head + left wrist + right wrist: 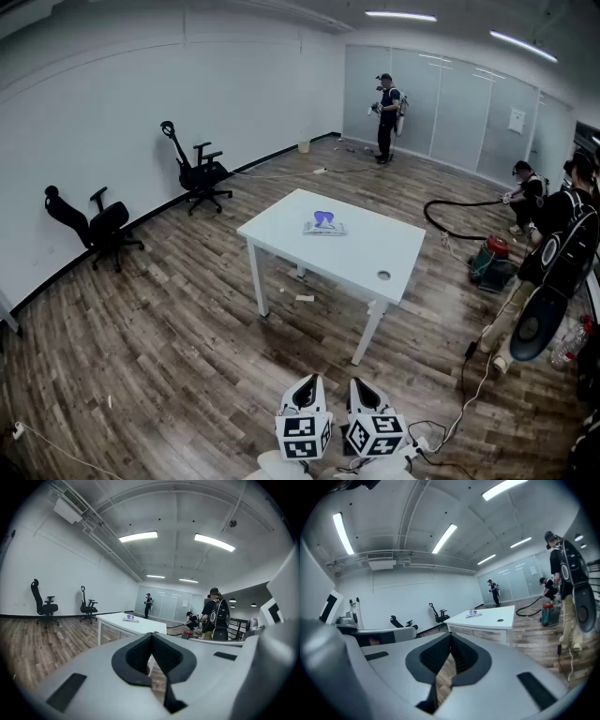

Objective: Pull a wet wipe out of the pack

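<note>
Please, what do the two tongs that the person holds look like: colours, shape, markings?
The left tongs and right tongs are pale grey, smooth shells with black ribbed pads inside. Each carries a white cube printed with black square markers.

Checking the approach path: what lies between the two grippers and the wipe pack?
Head view: wood floor, then the white table up to the pack.

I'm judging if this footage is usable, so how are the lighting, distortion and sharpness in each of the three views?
Head view: even overhead light, faint shadows, fisheye-bent walls; the wipe pack on the white table is small yet clear. Left gripper view: strong barrel distortion, black corners, ceiling strips blown out. Right gripper view: the same curvature and corner darkening.
</note>
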Action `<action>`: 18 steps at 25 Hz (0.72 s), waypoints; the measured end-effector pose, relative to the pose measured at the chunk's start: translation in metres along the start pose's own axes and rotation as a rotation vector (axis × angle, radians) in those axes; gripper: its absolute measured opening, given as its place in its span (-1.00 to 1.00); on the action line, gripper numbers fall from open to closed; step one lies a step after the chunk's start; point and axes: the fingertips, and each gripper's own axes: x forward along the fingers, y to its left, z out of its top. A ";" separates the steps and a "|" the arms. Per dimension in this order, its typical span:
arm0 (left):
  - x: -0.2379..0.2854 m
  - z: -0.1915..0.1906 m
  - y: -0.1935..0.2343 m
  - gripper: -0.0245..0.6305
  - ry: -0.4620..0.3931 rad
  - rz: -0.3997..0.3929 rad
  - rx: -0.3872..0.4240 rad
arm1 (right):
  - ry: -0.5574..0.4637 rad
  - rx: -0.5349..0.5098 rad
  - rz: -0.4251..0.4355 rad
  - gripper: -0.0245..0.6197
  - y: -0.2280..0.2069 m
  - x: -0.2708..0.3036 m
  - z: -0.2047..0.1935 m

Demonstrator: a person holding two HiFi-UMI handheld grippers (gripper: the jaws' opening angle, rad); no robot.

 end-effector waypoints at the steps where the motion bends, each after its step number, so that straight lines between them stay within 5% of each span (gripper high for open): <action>1: 0.002 0.001 0.002 -0.94 0.001 0.002 -0.001 | 0.002 -0.001 0.003 -0.90 0.001 0.003 0.000; 18: 0.039 0.005 0.015 -0.94 0.011 0.005 0.020 | -0.012 0.030 -0.022 -0.90 -0.017 0.038 0.013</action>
